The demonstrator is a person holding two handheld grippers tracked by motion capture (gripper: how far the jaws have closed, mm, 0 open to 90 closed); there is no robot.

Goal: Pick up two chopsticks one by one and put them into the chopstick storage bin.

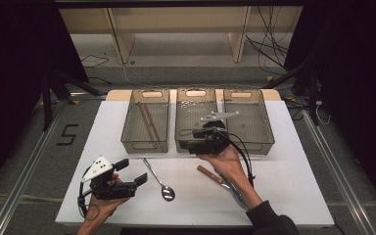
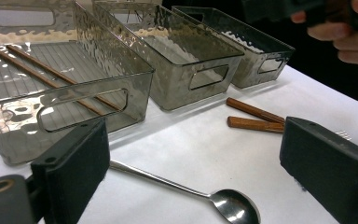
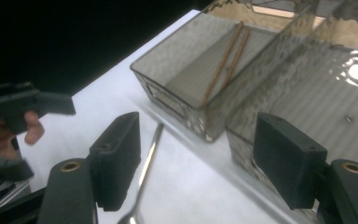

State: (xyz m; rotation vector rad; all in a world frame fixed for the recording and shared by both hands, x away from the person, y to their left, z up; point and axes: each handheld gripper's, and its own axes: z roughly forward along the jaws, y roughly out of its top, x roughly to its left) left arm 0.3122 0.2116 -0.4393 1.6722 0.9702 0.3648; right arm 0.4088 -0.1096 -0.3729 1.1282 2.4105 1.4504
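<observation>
My left gripper (image 1: 131, 172) rests low at the table's front left, jaws open and empty. In its own view the left gripper (image 2: 200, 154) frames a metal spoon (image 2: 191, 189) lying just ahead on the white table. The spoon (image 1: 159, 181) lies between my two hands. My right gripper (image 1: 188, 141) hovers at the front wall of the middle bin (image 1: 196, 93), pointing left, jaws wide open with nothing between them. From the right gripper (image 3: 200, 154) I see the spoon's handle (image 3: 147, 158) below. Two wooden chopsticks (image 1: 148, 120) lie in the left bin (image 1: 145, 145).
A third smoked plastic bin (image 1: 267, 132) stands at the right of the row. Two wooden-handled utensils (image 2: 254, 116) lie on the table under my right forearm. The white table (image 1: 284, 196) has free room at the front right; its edges drop to the floor.
</observation>
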